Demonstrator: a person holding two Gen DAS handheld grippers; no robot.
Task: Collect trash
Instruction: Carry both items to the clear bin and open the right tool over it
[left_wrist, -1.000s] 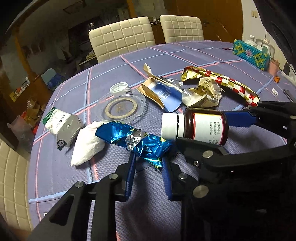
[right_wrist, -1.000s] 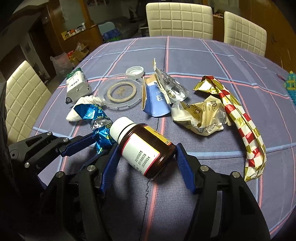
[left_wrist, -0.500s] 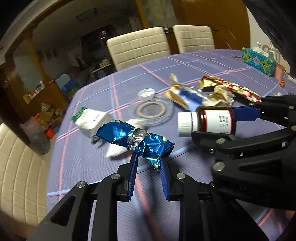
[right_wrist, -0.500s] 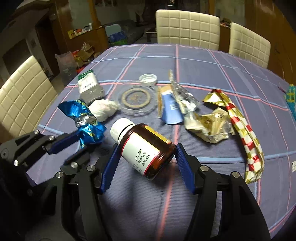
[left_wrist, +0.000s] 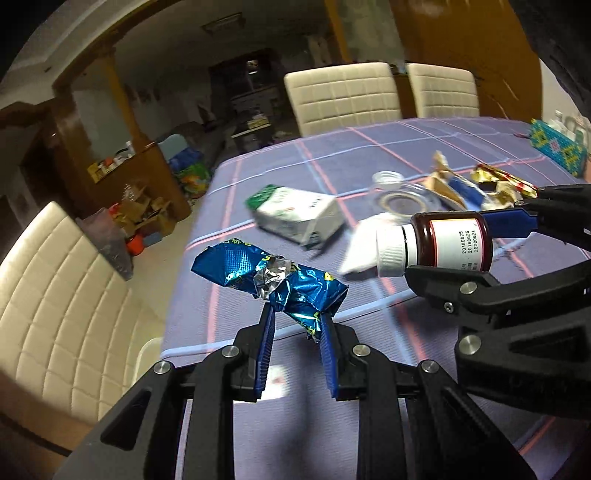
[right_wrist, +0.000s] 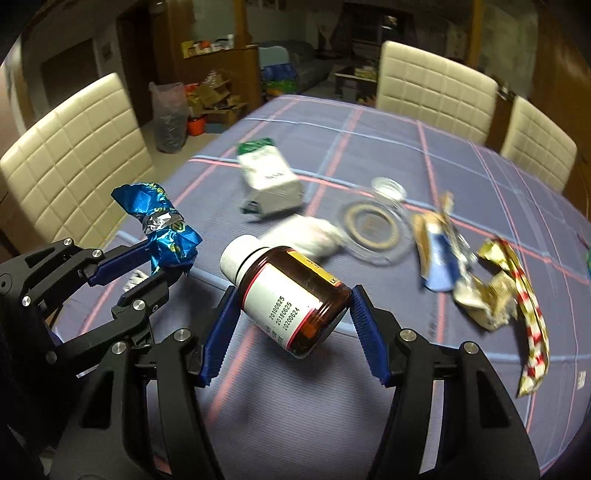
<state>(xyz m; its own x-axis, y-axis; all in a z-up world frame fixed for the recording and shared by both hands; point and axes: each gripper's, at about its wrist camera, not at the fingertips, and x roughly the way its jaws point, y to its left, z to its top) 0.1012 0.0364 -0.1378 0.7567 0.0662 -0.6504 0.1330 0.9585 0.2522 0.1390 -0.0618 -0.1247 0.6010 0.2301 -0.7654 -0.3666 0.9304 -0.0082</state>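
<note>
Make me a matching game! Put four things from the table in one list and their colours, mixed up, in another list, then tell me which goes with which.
Things:
1. crumpled wrapper in the left gripper
2. bottle in the right gripper
3. bottle cap
4. long wrapper lying on the table

Colours:
A. white
B. shiny blue
C. gold with red and white checks
D. dark brown

Pairs: 1-B, 2-D, 3-A, 4-C

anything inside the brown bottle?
Cannot tell. The brown bottle, clamped in the right tool, has dark glass, a white label wrapping most of it and a white cap on; contents are hidden.
</note>
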